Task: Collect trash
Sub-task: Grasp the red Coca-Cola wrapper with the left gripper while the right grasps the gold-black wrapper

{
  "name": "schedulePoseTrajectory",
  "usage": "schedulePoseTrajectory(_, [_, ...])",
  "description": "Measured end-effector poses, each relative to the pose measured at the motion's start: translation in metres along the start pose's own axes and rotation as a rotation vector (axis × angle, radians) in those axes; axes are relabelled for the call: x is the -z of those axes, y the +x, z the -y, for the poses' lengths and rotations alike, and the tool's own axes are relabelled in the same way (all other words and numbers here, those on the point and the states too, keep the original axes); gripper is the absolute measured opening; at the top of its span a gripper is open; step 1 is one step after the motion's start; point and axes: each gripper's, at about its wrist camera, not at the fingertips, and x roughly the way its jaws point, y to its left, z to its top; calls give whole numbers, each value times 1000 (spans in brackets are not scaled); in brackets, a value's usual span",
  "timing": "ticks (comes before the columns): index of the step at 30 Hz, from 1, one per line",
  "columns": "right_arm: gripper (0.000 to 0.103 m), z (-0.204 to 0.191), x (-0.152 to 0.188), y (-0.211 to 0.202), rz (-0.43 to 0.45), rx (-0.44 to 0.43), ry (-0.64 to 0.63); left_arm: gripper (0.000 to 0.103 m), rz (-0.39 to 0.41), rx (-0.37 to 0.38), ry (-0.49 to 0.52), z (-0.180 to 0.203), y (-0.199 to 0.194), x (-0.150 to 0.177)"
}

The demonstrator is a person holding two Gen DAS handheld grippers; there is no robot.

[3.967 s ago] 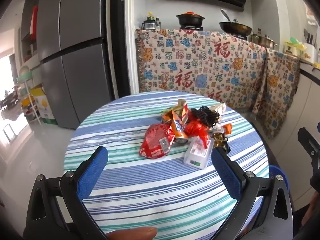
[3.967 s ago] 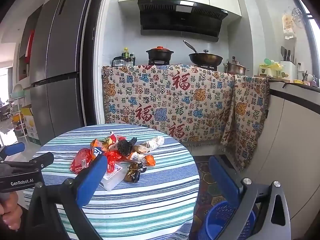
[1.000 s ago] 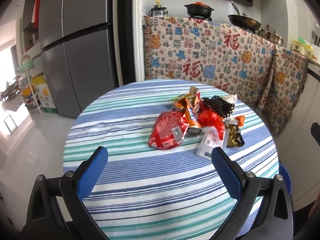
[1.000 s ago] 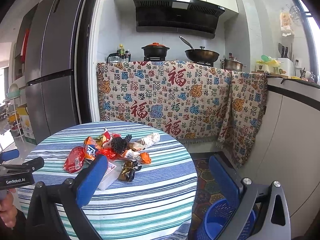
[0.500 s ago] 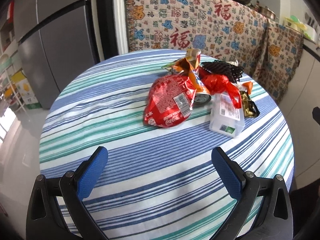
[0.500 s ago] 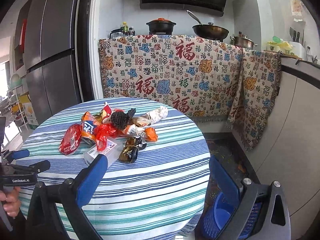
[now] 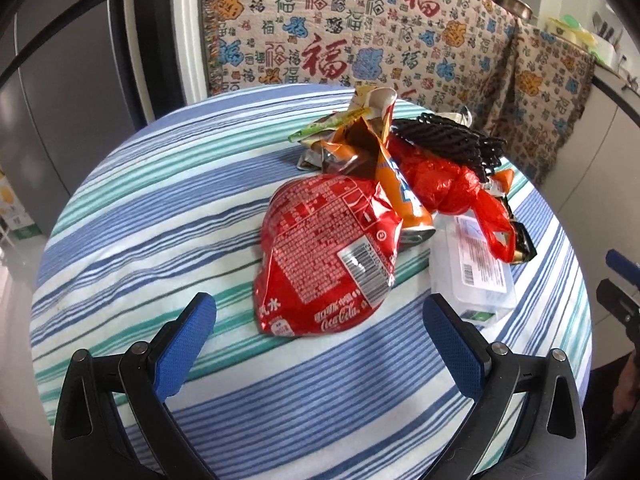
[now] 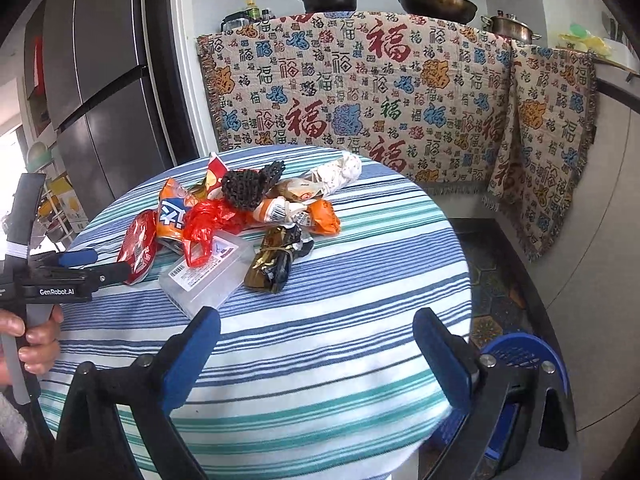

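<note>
Across the striped round table (image 8: 360,352), from left to right: left gripper (image 7: 320,320), jaws spread wide and empty, just short of a red Coca-Cola wrapper (image 7: 324,256); then an orange crushed can (image 7: 404,200), a red plastic bag (image 7: 448,188), a black net (image 7: 452,136) and a clear plastic box (image 7: 476,276), heaped touching one another. Farther right, right gripper (image 8: 316,324), jaws wide, just narrowed slightly, nothing between them; box nearest its left finger. Beside the table, low at right, a blue basket (image 8: 520,354).
</note>
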Motion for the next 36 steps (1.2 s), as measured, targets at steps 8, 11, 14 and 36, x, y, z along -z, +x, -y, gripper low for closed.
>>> schedulePoseTrajectory(8, [61, -1, -21, 63, -137, -149, 76, 103, 0, 22, 26, 9, 17, -9])
schedulePoseTrajectory(11, [54, 7, -24, 80, -175, -213, 138, 103, -12, 33, 0, 6, 23, -9])
schedulePoseTrajectory(14, [26, 9, -24, 93, -212, -271, 161, 102, -7, 46, -12, 5, 25, -11])
schedulePoseTrajectory(36, [65, 56, -8, 50, -233, -82, 82, 99, 18, -8, 14, -43, -31, 43])
